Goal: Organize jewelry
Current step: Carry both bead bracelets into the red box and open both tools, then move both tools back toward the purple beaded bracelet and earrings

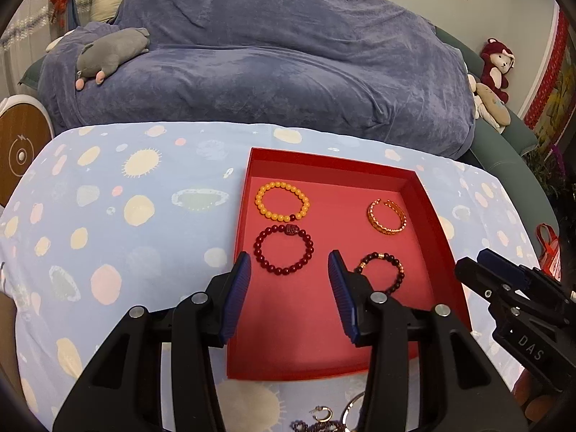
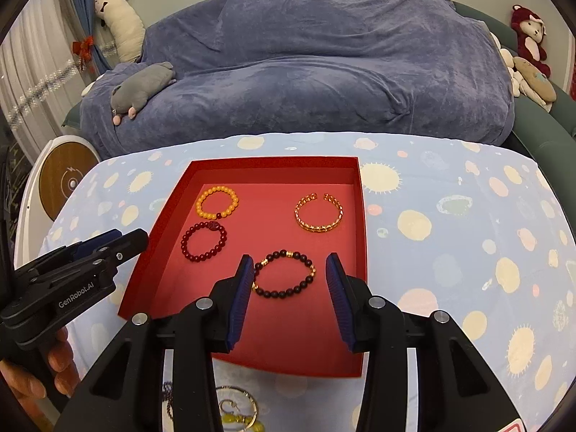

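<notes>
Red tray (image 1: 428, 223) flat on the worktop (image 1: 108, 216), under a blue planet-print cloth; long axis running away from the cameras toward the blue-draped sofa (image 1: 270, 54).

Four bracelets inside, all lying flat, none touching:
- yellow bead bracelet (image 1: 282, 201) at the far left corner;
- dark red bead bracelet (image 1: 284, 250) just in front of it, carved bead turned to the far side;
- open gold cuff (image 1: 387, 216) at the far right, gap facing the far wall of the tray;
- dark bead bracelet with gold spacers (image 2: 284, 273) near right, slightly oval, long axis running left to right.

Left gripper (image 1: 289, 273) above the tray's near left part, fingers (image 1: 237, 295) wide apart, holding nothing, dark red bracelet just beyond the tips. Right gripper (image 2: 288, 277) above the near right part, fingers (image 2: 340, 298) likewise spread and empty, dark bracelet lying between and just past the tips.

More loose jewellery (image 2: 237, 410) on the cloth in front of the tray, mostly hidden behind the grippers.
</notes>
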Demonstrator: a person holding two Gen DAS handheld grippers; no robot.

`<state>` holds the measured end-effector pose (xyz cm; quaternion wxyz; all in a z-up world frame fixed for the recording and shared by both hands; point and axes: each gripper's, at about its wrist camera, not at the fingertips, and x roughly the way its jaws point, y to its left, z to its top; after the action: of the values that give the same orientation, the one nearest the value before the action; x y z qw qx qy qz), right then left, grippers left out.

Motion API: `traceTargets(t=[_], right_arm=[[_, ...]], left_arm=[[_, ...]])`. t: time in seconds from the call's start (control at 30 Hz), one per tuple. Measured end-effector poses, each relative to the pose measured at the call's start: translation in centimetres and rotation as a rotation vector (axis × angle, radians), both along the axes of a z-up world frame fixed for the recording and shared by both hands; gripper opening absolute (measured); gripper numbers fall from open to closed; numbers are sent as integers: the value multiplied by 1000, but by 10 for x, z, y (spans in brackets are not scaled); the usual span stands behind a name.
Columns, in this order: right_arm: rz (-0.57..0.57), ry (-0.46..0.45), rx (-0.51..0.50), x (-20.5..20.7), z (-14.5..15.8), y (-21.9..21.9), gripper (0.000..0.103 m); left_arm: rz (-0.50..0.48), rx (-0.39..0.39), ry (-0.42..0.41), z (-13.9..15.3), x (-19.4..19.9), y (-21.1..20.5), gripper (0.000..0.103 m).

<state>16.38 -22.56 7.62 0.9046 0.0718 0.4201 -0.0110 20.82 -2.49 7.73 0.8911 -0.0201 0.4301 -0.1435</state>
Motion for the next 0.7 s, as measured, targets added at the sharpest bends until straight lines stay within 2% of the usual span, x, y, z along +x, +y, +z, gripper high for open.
traceTargets(t=[0.3, 0.7], right_arm=[[7, 31, -7, -63, -7, 9, 41], [-29, 118, 32, -131, -41, 14, 41]], left_arm=[[8, 23, 11, -5, -55, 22, 43], [11, 24, 114, -48, -119, 32, 44]])
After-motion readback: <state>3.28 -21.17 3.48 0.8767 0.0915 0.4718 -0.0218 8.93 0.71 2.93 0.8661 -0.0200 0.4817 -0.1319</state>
